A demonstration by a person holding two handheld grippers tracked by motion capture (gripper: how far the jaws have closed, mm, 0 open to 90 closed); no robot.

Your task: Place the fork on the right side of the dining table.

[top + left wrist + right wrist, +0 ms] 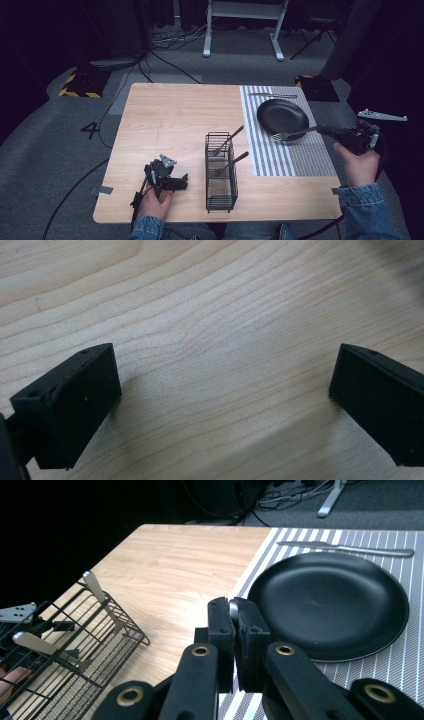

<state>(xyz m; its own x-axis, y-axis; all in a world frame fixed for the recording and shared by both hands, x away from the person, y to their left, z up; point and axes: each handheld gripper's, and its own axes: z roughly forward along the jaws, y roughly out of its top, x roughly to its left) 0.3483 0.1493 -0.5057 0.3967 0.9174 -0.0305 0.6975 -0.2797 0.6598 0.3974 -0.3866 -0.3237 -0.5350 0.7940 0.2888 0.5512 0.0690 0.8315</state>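
My right gripper (325, 131) is shut on the handle of a metal fork (295, 133), held level at the right of the table. The fork's tines lie over the near rim of a black plate (282, 116). In the right gripper view the jaws (236, 625) press together on the fork's handle end (233, 607), with the plate (330, 605) just beyond. My left gripper (170, 181) rests low on the bare wood at the front left. It is open, and only wood grain lies between its jaws (225, 390).
A black wire basket (221, 192) stands at the front middle with two metal utensils (227, 141) leaning in it. The plate sits on a striped placemat (300, 157). A knife (272, 95) lies behind the plate. Bare wood spreads across the table's left half.
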